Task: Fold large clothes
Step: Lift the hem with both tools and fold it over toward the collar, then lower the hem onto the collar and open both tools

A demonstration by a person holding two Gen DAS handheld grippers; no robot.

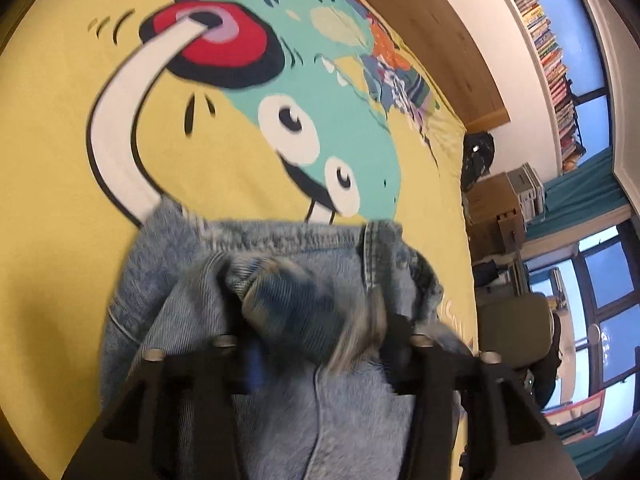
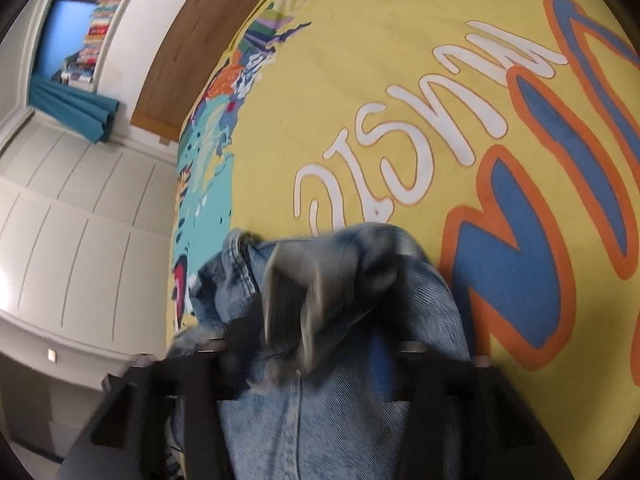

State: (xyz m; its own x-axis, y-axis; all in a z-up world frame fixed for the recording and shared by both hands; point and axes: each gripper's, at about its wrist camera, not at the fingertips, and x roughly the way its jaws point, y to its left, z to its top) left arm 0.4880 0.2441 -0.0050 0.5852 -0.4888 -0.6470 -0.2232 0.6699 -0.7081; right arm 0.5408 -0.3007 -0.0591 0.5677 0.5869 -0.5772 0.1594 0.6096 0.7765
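Observation:
A light blue pair of jeans is bunched up over a yellow printed bedspread. My left gripper is shut on a thick fold of the denim, which drapes between and over its black fingers. In the right wrist view my right gripper is shut on another bunch of the same jeans, with grey-washed fabric bulging above its fingers. The fingertips of both grippers are hidden by cloth. The cloth is motion-blurred.
The bedspread carries a teal cartoon creature and large white and blue lettering. A wooden headboard lies beyond the bed. Cardboard boxes, a chair, bookshelves and windows stand beside it.

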